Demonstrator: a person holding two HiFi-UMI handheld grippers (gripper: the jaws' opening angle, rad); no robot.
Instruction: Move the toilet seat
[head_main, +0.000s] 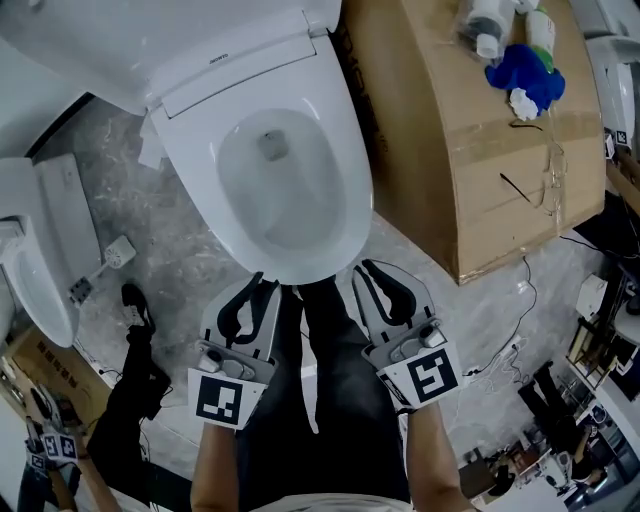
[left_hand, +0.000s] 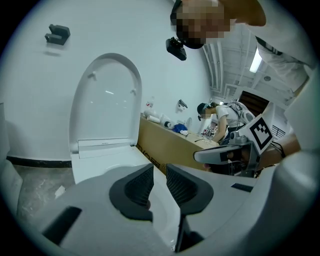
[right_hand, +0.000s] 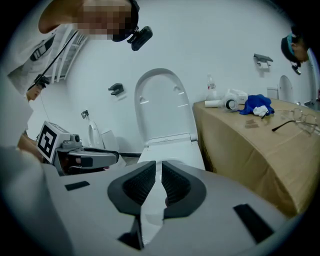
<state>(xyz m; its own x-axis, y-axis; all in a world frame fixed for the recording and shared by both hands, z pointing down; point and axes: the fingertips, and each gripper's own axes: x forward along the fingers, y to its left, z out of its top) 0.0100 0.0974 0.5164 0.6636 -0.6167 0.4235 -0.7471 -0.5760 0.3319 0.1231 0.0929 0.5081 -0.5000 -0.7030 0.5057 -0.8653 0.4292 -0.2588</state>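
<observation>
Toilet seat (head_main: 358, 190): lay flat on the rim of the white toilet, which stood on the grey floor (head_main: 170, 250) just beside a cardboard box (head_main: 470, 150).
Lid (left_hand: 106, 100): stood upright behind the seat, against the white wall.
Left hand-held gripper (head_main: 262, 283): was at the front edge of the seat, on its left side. Its jaws stood a little apart, with nothing pinched between the pads; the left gripper view showed only the white seat through the gap.
Right hand-held gripper (head_main: 368, 268): was at the front edge of the seat, on its right side, level with the other one. Its jaws were pressed almost together and held nothing.
Box top: carried a blue cloth (head_main: 525, 75) and some bottles at its far end.
Second toilet (head_main: 30, 250): stood at the floor's left edge, well apart from the first.
</observation>
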